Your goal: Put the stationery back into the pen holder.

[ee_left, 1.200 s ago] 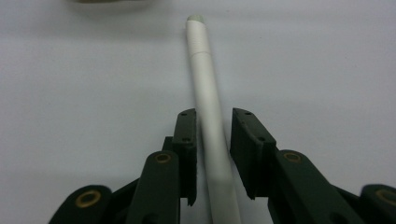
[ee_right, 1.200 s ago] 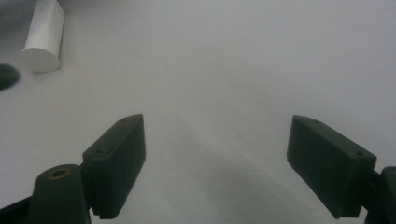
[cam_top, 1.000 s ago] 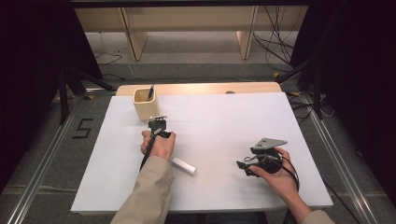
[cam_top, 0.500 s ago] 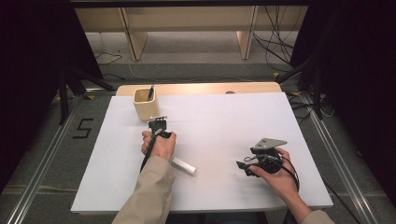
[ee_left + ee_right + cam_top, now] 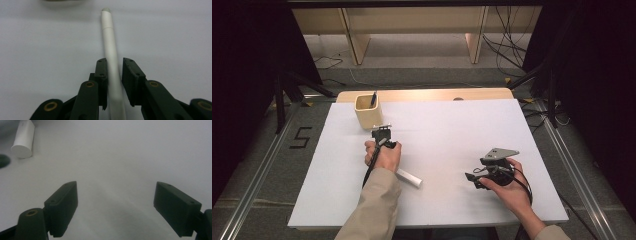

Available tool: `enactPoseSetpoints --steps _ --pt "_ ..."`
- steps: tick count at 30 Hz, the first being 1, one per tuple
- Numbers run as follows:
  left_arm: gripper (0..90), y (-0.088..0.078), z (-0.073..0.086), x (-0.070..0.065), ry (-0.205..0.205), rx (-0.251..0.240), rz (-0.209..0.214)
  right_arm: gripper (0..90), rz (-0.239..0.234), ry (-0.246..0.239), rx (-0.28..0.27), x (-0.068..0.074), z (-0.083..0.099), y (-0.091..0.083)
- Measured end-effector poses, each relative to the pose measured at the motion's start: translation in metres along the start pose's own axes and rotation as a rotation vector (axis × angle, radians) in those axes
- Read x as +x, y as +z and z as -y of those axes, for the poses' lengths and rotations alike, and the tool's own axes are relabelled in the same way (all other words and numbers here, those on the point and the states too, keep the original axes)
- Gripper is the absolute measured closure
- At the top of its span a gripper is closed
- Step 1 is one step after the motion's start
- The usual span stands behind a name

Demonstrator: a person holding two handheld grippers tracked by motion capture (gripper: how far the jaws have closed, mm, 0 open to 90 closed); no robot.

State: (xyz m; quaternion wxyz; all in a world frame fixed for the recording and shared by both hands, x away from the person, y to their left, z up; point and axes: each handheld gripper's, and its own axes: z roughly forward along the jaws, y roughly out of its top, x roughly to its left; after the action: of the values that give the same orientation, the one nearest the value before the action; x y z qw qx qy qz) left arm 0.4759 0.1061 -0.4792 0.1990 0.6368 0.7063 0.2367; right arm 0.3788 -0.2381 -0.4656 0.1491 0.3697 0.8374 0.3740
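Observation:
A white pen [image 5: 110,42] lies on the white table sheet, pointing away toward a wooden cup [image 5: 368,112]. My left gripper [image 5: 115,61] straddles its near end. The left pad [image 5: 102,72] lies against the pen and a thin gap shows at the right pad, so the jaws are open around it. In the high view the left gripper [image 5: 381,130] sits just in front of the cup, held from above by the hand. My right gripper [image 5: 116,185] is wide open over bare sheet. It rests at the right of the table [image 5: 469,176] with its jaws pointing left.
A short white cylinder [image 5: 408,178] lies beside the left forearm, and its round end faces the right gripper [image 5: 23,138]. A black pen [image 5: 373,98] stands in the cup. The white sheet [image 5: 462,120] covers a wooden table with dark floor and rails around it.

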Motion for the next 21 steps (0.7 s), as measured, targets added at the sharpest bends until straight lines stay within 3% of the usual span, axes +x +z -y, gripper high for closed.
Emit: enactPoseSetpoints --steps 21 --pt "76.5 -0.0001 0.0015 -0.0017 0.000 -0.012 -0.003 20.2 0.001 -0.003 -0.001 -0.0001 0.0000 -0.0002"
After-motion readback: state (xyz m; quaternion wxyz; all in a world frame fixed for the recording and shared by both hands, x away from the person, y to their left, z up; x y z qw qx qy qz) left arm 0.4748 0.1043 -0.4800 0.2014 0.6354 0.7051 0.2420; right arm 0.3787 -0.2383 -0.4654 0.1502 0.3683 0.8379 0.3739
